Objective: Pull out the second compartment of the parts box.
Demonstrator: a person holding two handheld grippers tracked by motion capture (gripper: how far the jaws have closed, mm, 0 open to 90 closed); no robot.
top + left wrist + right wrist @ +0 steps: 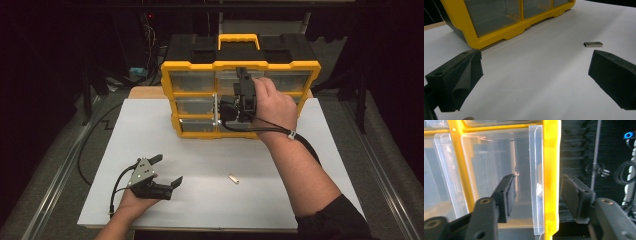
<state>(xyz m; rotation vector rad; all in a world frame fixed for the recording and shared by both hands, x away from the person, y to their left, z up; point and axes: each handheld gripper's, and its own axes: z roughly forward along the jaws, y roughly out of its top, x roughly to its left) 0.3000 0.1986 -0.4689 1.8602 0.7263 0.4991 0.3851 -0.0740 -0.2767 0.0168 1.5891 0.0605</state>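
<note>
A yellow and black organizer case (195, 65) with clear drawers stands upright at the back of the white board (300, 150). My right gripper (243, 75) is up at its top middle drawer. In the right gripper view, my right gripper (539, 181) is open, with the clear drawer's edge (535, 157) and a yellow frame bar (551, 157) between its jaws. My left gripper (168, 170) rests open near the board's front left with nothing in it. In the left gripper view, a small pale bar (593, 44) lies beyond my left gripper (536, 60); the high view shows the bar (233, 178) to this gripper's right.
The organizer's yellow base (499, 37) is close ahead of the left gripper. Dark stands and cables (145, 35) fill the area behind the case. Metal rails (60, 170) run along both sides of the board.
</note>
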